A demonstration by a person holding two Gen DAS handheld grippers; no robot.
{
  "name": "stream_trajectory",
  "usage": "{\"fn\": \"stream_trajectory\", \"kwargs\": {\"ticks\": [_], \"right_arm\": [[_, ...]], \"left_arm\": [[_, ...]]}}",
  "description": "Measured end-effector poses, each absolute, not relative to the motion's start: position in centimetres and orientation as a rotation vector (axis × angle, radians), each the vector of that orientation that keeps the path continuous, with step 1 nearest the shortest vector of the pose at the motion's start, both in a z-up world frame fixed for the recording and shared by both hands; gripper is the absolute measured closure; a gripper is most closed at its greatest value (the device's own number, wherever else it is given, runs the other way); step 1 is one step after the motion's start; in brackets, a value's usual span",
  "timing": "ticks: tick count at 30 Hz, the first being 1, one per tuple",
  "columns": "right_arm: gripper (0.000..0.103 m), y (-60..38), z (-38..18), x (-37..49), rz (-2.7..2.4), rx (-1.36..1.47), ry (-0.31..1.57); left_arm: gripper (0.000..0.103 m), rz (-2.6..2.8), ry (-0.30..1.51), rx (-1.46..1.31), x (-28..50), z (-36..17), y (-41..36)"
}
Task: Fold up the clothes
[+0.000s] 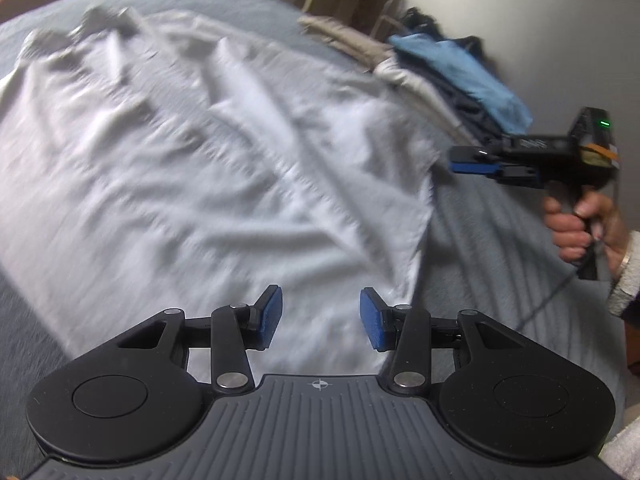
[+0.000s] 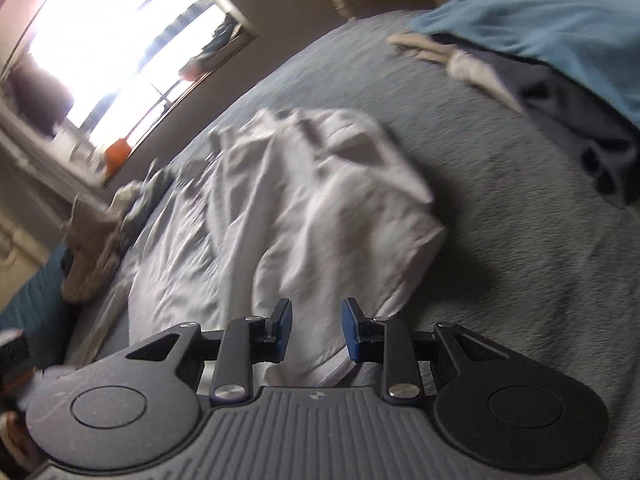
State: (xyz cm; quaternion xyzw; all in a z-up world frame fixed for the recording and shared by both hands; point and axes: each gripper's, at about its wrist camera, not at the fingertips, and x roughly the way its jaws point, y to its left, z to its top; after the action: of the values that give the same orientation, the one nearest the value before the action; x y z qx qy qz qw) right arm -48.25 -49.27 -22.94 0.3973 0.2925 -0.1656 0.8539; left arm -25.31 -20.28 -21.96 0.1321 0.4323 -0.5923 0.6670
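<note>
1. Nearest of all, the left gripper (image 1: 321,317) hangs over the near hem of the white shirt (image 1: 192,152), its blue pads (image 1: 271,316) standing apart with nothing between them; it is released and holds no cloth.

2. White shirt: it lies spread and wrinkled on the grey bedspread (image 1: 500,248). From the left gripper it runs away toward 11 o'clock, collar end far, hem near; that is its long axis.

3. Off at 2 o'clock from the left gripper, the right gripper (image 1: 460,162) is held by a hand (image 1: 576,232) just off the shirt's right edge, fingers pointing in toward the cloth, apart from it as far as I can tell.

4. In its own view the right gripper (image 2: 316,330) has its pads (image 2: 352,332) parted a little and empty, with a folded corner of the shirt (image 2: 304,208) showing below and beyond the gap. The pads press on nothing, so I call it let go.

5. Clothes pile (image 1: 460,76): blue, dark and beige garments sit at 1 o'clock near the wall, well apart from the shirt. A second heap (image 2: 100,240) lies at the far bed edge under the window (image 2: 120,52).

6. My judgement: the fold is partway, since the shirt's right side already looks doubled over. The next grasp turns on the near hem, which the left gripper is closer to, while the right side edge falls to the right gripper. Both views are smeared, so exact edge contact is uncertain.
</note>
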Motion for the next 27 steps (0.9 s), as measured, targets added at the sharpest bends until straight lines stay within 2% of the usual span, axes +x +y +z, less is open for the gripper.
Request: {"fn": "stream_trajectory", "kwargs": {"ticks": [5, 8, 17, 21, 27], "right_arm": [[0.073, -52.9, -23.8, -48.4, -0.515, 0.988, 0.548], [0.073, -54.0, -24.9, -48.3, -0.548, 1.12, 0.53], [0.073, -55.4, -28.5, -48.5, -0.528, 1.44, 0.476], [0.073, -55.4, -29.5, -48.3, -0.55, 1.481, 0.499], [0.073, -55.2, -28.4, -48.0, -0.529, 1.417, 0.403]], "left_arm": [[0.06, -1.468, 0.84, 0.391, -28.1, -21.3, -24.9], [0.061, -1.503, 0.826, 0.442, -29.1, -22.4, -27.0], [0.061, -1.456, 0.952, 0.483, -29.0, -26.4, -27.9], [0.061, -1.447, 0.97, 0.466, -28.9, -27.0, -27.7], [0.061, -1.444, 0.972, 0.459, -28.9, -27.3, -27.6]]}}
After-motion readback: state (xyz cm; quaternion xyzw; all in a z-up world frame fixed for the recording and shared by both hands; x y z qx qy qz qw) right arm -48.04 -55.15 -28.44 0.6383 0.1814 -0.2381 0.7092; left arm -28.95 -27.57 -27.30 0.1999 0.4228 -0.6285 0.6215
